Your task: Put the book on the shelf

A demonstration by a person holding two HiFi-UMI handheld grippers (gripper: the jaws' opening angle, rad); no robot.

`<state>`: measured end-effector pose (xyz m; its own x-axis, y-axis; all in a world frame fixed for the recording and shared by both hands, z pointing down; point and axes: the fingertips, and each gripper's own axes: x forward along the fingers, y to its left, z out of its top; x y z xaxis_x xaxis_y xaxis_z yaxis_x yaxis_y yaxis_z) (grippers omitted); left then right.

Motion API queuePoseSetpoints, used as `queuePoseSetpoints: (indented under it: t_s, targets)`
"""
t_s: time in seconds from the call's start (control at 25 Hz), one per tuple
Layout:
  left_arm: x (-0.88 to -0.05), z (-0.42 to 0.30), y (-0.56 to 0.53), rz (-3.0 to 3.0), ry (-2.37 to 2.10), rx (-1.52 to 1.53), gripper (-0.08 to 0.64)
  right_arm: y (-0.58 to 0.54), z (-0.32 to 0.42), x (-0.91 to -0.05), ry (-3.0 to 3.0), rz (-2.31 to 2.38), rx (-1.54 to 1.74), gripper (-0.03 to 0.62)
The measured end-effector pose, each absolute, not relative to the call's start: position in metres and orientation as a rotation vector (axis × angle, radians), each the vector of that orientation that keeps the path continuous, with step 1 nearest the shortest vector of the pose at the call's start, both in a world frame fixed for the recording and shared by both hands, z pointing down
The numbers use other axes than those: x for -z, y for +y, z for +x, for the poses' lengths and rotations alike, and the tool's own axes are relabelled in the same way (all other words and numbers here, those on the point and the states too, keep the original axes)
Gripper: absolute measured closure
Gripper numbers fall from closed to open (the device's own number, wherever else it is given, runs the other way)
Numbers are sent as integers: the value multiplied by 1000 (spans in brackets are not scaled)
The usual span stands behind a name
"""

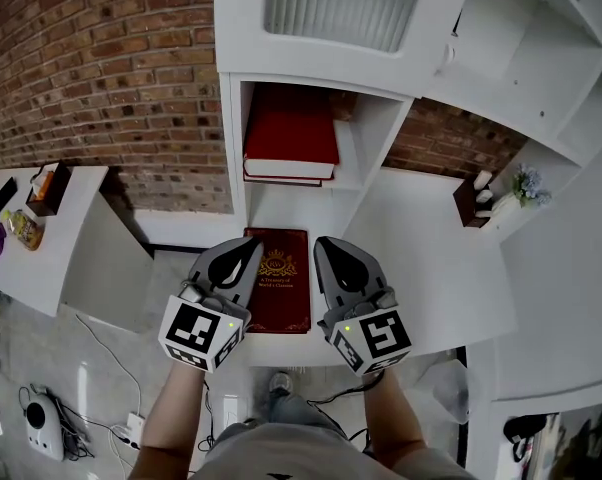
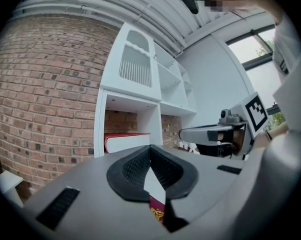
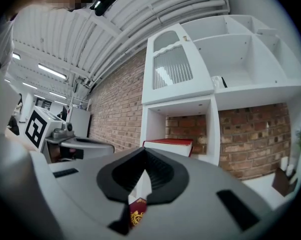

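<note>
Book (image 1: 278,293) flat, long axis toward shelf (image 1: 379,133)

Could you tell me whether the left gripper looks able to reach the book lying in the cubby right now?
Probably not: the way into the cubby is free, but the left gripper has its jaws shut on the held book, together with the right gripper.

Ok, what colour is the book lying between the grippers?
The book is dark red with gold print; clearest in head view.
</note>
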<state>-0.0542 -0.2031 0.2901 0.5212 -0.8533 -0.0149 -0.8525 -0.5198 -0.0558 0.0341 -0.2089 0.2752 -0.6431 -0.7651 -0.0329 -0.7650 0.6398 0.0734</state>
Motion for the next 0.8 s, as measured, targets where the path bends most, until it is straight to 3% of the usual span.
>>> queuePoseSetpoints:
  t_s: [0.8]
  targets:
    - [-287, -61, -49, -2679, 1460, -4, 548, -53, 13, -272, -2870, 1296, 177, 583]
